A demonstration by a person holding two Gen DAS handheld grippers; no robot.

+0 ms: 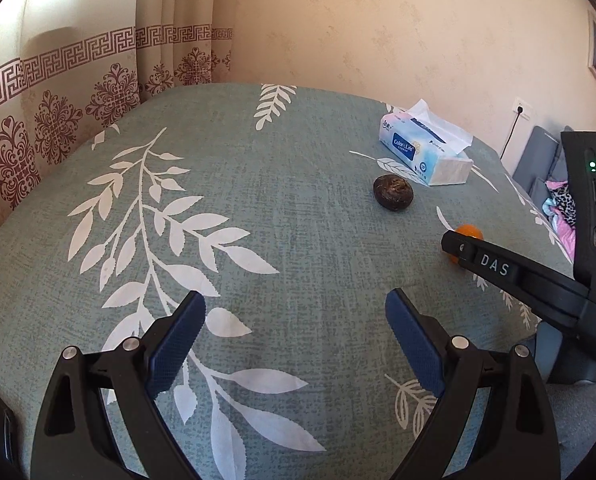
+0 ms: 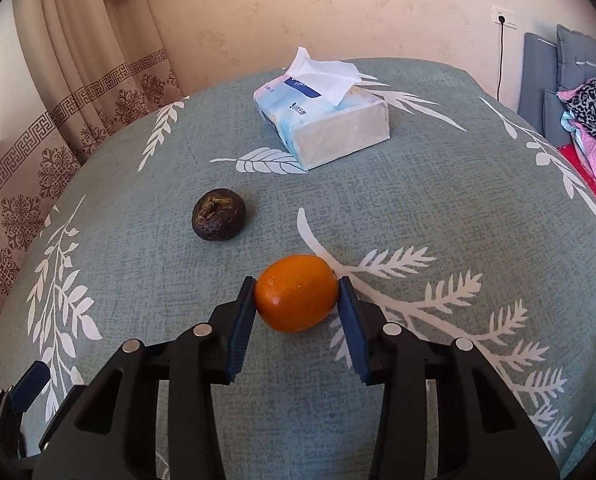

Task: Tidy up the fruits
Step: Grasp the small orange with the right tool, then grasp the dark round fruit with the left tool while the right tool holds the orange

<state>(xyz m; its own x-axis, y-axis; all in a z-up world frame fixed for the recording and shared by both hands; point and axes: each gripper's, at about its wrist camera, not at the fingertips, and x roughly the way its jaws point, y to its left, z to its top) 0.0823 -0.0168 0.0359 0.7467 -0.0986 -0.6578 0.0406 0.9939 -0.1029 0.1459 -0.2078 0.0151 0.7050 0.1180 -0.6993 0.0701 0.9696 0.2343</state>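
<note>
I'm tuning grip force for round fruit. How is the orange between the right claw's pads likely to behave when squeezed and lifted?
The smooth, oval orange fruit would probably roll on the leaf-print tablecloth if nudged. Its glossy skin may slip, since the right claw's pads meet it only at the two ends. It looks firm and small, so likely light.

Home bedroom: you face a leaf-print tablecloth (image 2: 437, 200); patterned curtains (image 2: 78, 100) at ten o'clock, bed with piled clothes (image 2: 589, 120) at two o'clock.
</note>
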